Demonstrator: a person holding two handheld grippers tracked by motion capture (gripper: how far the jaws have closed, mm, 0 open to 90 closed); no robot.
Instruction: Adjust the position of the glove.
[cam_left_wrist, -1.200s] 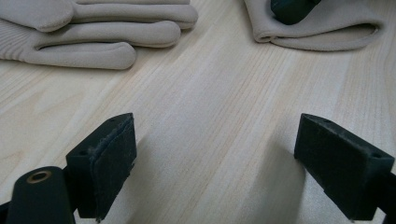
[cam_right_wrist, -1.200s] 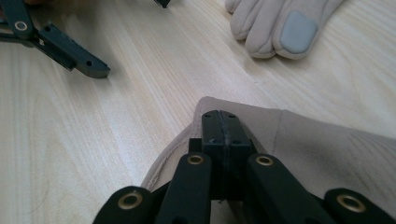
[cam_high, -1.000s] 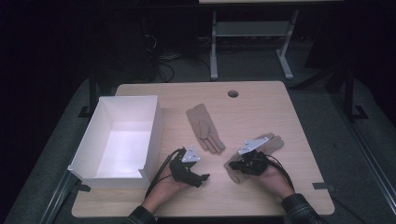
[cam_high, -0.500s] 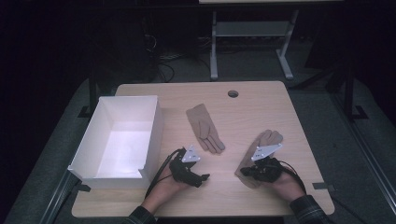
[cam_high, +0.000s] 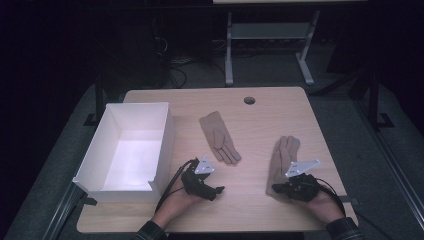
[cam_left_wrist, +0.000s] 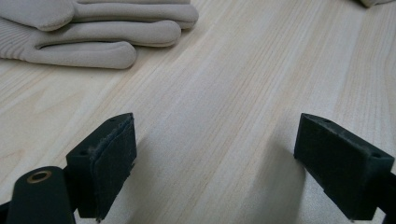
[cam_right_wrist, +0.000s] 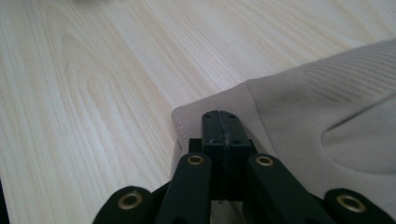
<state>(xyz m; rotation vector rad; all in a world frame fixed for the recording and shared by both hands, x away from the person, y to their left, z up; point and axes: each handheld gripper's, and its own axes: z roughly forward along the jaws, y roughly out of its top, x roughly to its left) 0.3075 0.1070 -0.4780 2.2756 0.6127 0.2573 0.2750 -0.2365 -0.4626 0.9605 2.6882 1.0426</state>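
Observation:
Two beige gloves lie flat on the wooden table (cam_high: 260, 125). One glove (cam_high: 218, 142) (cam_left_wrist: 93, 32) rests at the centre, fingers toward me. My left gripper (cam_high: 217, 191) (cam_left_wrist: 215, 163) sits just in front of it, jaws open wide over bare wood with nothing between them. The other glove (cam_high: 282, 155) (cam_right_wrist: 317, 107) lies at the right. My right gripper (cam_high: 276, 189) (cam_right_wrist: 220, 119) is shut, its tips over the corner of this glove's cuff. The pads meet and no fabric shows between them.
A white open box (cam_high: 162, 150) stands at the left of the table, close to my left hand. A round cable hole (cam_high: 249, 100) is near the far edge. A desk frame and cables stand on the dark floor beyond.
My right hand has slid to the right along the near edge, still shut. The right glove now shows more fully. The left hand has stayed put.

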